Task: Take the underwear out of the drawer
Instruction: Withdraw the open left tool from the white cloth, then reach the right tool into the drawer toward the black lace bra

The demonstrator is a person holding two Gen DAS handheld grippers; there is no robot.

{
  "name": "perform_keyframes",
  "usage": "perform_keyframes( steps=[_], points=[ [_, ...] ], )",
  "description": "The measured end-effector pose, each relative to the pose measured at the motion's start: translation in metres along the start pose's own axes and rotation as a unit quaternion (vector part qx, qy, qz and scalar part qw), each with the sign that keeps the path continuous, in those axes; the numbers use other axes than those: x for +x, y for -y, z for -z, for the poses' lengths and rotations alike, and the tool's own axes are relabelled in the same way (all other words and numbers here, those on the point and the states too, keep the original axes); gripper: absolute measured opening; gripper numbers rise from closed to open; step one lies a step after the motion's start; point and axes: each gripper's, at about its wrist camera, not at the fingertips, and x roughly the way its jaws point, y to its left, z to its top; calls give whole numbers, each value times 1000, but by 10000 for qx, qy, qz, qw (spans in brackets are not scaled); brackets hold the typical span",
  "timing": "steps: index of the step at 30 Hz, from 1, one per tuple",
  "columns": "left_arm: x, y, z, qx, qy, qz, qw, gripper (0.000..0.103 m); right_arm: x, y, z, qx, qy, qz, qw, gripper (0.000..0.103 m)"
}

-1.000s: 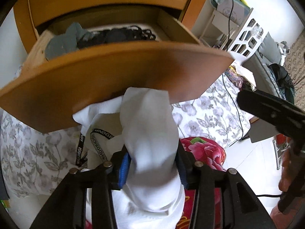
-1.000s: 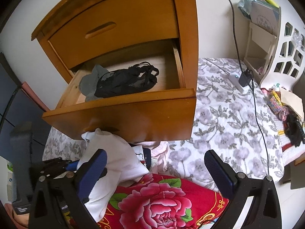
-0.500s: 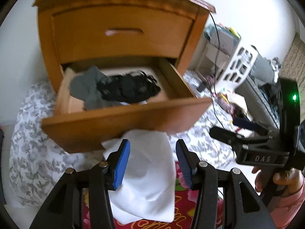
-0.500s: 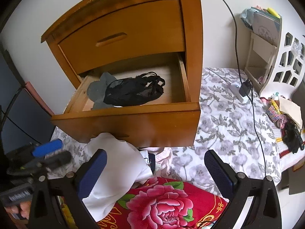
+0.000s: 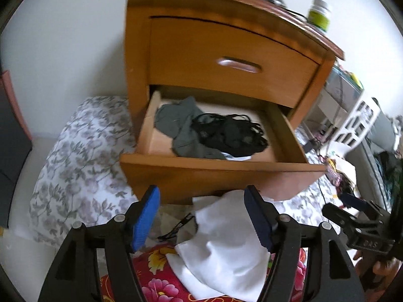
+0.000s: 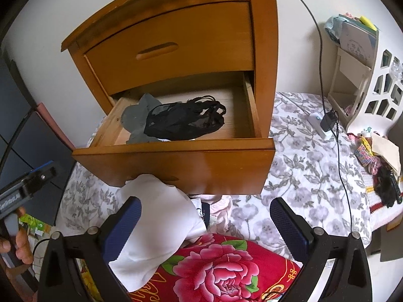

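The lower drawer (image 5: pixel 214 176) (image 6: pixel 176 163) of a wooden nightstand stands pulled out. Inside lie black lace underwear (image 5: pixel 231 136) (image 6: pixel 183 120) and a grey garment (image 5: pixel 178 123) (image 6: pixel 136 115). A white piece of underwear (image 5: pixel 226 239) (image 6: pixel 156 216) lies loose on a red flowered blanket (image 6: pixel 226 271) in front of the drawer. My left gripper (image 5: pixel 201 191) hangs above it with its jaws opening, and its blue pads do not touch the cloth. My right gripper (image 6: pixel 205 201) is open over the blanket with nothing in it.
The upper drawer (image 6: pixel 171 47) is shut, and a green-labelled bottle (image 5: pixel 320 15) stands on the nightstand. A grey flowered sheet (image 6: pixel 302 171) covers the floor around it. A charger and cable (image 6: pixel 327 123), a white shelf (image 6: pixel 365 80) and small clutter lie to the right.
My left gripper let go of the white underwear, spread its jaws and drew up and back from the drawer. The white cloth now lies on the red blanket. The right gripper barely moved.
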Motion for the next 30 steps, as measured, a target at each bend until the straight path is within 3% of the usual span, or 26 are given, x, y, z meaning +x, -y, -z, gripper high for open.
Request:
perform_keyframes(
  steps=[6,8,10,30],
  points=[
    [4,-8,4,-117,16,-161,9998,79,4,-2,0,-17,-62,2,10000,103],
    [5,-10,5,-146,47,-223,9996,84,6,-3,0,-22,-78,3,10000,103],
    [7,-13,6,-191,87,-306,9993,95,8,-4,1,-35,-96,0,9999,103],
    [14,-36,0,-414,303,-199,9985,96,23,-22,-15,-292,-168,56,9994,103]
  ],
)
